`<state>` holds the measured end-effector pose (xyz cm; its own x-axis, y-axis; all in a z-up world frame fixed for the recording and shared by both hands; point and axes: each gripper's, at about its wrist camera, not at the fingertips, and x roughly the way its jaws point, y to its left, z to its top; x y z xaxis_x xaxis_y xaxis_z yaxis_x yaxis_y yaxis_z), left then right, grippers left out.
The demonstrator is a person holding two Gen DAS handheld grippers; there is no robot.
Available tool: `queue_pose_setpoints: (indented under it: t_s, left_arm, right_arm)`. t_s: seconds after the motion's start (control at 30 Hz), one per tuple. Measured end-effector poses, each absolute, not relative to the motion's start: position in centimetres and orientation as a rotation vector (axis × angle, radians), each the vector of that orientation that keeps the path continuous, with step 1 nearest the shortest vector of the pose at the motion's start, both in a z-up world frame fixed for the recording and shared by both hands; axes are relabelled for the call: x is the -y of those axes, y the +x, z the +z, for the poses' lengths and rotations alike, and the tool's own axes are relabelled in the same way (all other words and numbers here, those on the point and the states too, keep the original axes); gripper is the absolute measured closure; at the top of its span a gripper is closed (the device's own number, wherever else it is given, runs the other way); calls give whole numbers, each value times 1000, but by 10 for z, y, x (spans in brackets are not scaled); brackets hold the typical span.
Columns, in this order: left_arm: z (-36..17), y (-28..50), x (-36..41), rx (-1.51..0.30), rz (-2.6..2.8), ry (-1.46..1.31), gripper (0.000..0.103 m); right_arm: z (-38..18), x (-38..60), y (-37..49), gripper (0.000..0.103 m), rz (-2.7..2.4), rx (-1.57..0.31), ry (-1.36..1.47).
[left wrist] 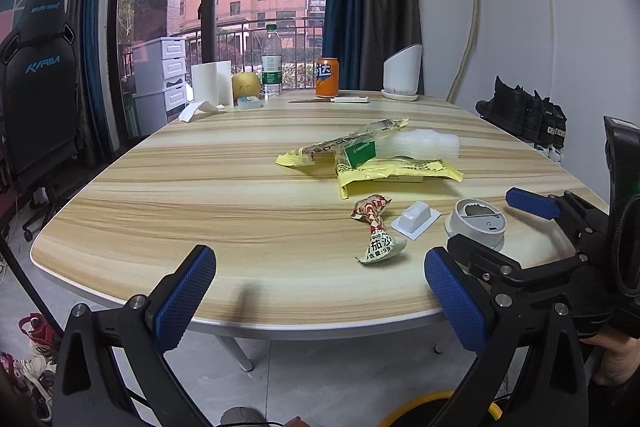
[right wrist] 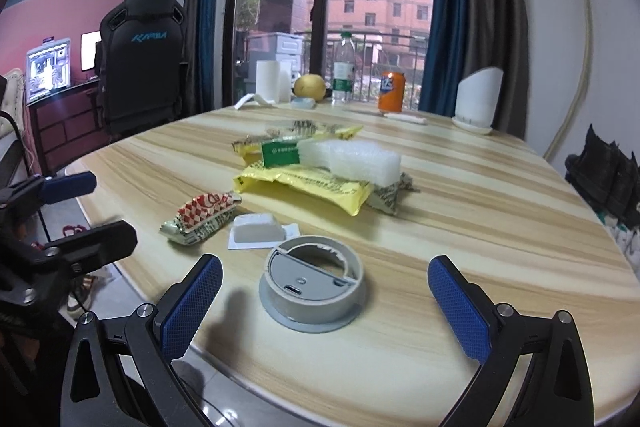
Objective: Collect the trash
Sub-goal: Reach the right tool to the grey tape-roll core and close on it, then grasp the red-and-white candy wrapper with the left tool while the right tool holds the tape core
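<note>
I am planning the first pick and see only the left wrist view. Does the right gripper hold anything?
Observer: No. The right gripper is open; the grey round plastic device lies between its blue fingers, untouched.
Operator: Does the white foam block touch the yellow plastic bag?
Observer: Yes, it rests on top of the bag.
Operator: Is anything under that bag?
Observer: A crumpled printed wrapper sticks out from under its right end.

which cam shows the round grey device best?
Right wrist: the round grey device sits large and unobstructed between the open fingers, with its inner slot and port visible. In the left wrist view it is smaller, off to the side, partly hidden behind the right gripper.
</note>
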<state>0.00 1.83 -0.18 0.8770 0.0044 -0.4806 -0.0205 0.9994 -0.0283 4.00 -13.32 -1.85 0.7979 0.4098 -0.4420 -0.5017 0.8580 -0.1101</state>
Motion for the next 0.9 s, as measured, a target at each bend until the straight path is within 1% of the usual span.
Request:
queue_pose_setpoints:
  t_s: [0.03,0.07,0.13,0.17,0.2,0.23,0.27,0.33,0.4,0.57,0.9]
  left_arm:
    - [-2,0,-19,-500,13,-34,1]
    - [-2,0,-19,-499,13,-37,1]
    - [-1,0,-21,-496,10,-44,1]
    - [-1,0,-21,-496,9,-48,1]
    - [-1,0,-21,-496,7,-50,1]
    - [-2,0,-21,-496,4,-52,1]
    - [-2,0,-22,-497,3,-55,1]
    - [-2,0,-22,-496,-3,-60,1]
    - [-1,0,-22,-493,-16,-67,1]
    - [0,1,-17,-484,-28,-52,1]
    - [-7,20,-5,-515,-41,-1,1]
  right_arm:
    - [-20,132,40,4,493,-423,-229]
    - [-21,131,41,12,492,-426,-233]
    - [-22,131,41,21,491,-434,-237]
    - [-21,132,41,22,499,-437,-229]
    - [-21,133,41,26,501,-439,-225]
    - [-21,133,41,34,506,-442,-220]
    - [-21,133,43,49,510,-444,-215]
    - [-19,134,42,55,514,-442,-209]
    - [-19,135,43,55,526,-450,-192]
    - [-1,152,33,55,493,-372,-129]
    - [4,191,32,55,445,-379,-46]
